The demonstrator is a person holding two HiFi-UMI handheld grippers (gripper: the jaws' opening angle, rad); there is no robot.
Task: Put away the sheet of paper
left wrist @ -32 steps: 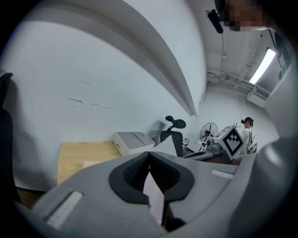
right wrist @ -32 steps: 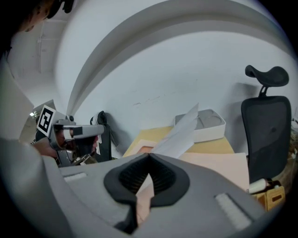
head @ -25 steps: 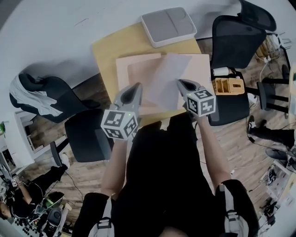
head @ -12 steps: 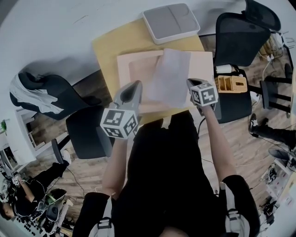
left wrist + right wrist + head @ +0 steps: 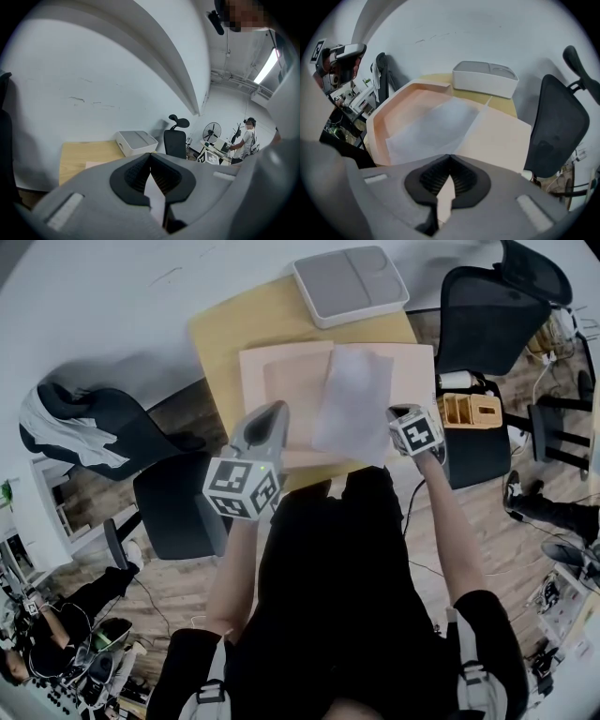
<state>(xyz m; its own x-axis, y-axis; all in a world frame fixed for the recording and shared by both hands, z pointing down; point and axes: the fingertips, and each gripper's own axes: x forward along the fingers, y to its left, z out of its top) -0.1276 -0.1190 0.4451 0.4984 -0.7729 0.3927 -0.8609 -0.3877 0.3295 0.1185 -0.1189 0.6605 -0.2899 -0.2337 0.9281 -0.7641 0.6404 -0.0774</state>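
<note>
A white sheet of paper [image 5: 352,399] lies slanted over an open peach folder [image 5: 281,381] on the wooden table [image 5: 234,334]. My right gripper [image 5: 394,414] is at the sheet's near right edge. In the right gripper view the paper [image 5: 431,126] runs back to the closed tips of the right gripper [image 5: 450,157], which is shut on its edge, above the folder's flat flap [image 5: 501,136]. My left gripper [image 5: 277,414] hovers at the folder's near left, apart from the sheet. In its own view the left gripper [image 5: 150,154] is shut and holds nothing.
A grey lidded box [image 5: 350,282] stands at the table's far edge. A black office chair [image 5: 487,320] is on the right, with a small wooden organizer [image 5: 464,412] beside it. Another dark chair [image 5: 178,507] is on the left. A white wall lies beyond the table.
My right gripper has moved right and slightly forward, and the sheet has shifted right with it and settled flatter over the folder. The left gripper has barely moved.
</note>
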